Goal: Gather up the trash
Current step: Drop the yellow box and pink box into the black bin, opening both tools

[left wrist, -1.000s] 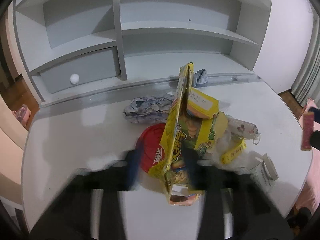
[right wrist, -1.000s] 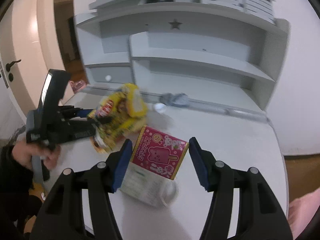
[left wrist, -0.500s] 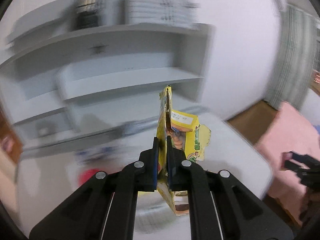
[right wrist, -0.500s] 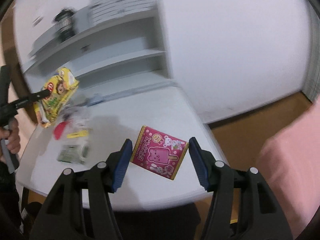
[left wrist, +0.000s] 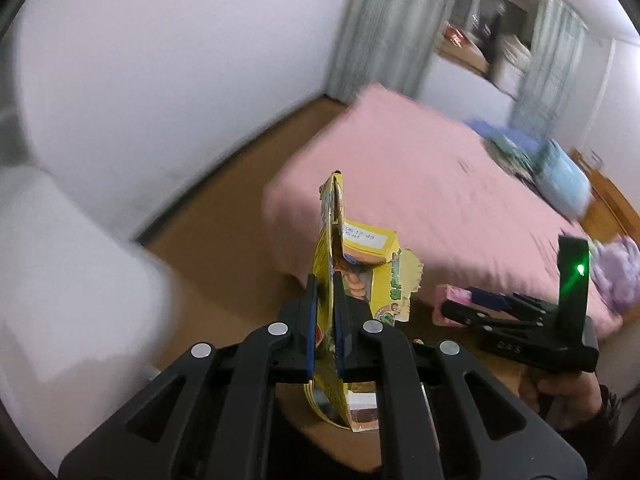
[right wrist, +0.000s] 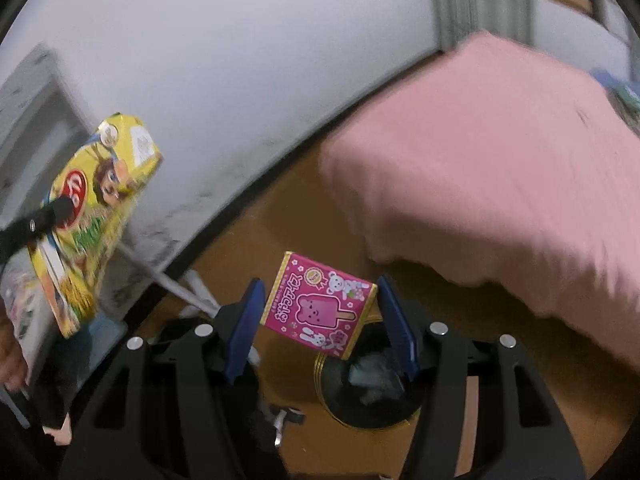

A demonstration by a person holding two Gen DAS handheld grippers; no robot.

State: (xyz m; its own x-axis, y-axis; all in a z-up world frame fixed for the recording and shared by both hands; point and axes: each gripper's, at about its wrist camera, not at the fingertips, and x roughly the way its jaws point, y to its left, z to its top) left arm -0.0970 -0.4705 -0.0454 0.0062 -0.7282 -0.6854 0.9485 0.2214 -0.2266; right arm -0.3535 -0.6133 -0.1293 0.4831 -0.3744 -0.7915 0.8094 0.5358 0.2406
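**Trash in both claws, bin below**

Trash is in the air on both sides. Our left claw is clamped on the flattened yellow box, held edge-on with its torn flap sticking out to the right. Our right claw spans the pink box; its blue pads stand wide and the box sits across the gap between them. It hangs in the air there, so we judge it gripped, though contact at the left pad is hard to confirm.

Below the right claw, on the wooden floor, sits a dark round bin with a gold rim and some crumpled waste already inside. The pink bed lies beyond it.

The step in hand, as we read it, is the drop. To do it well, we bring the pink box squarely over the bin's mouth before parting the pads, since the box now overhangs the near-left rim and could glance off. We lower it close to the opening so it falls flat. The yellow box is tall and floppy; we would tip it end-down so the flap does not catch the rim. The left claw is off to the side, so it must travel across first.
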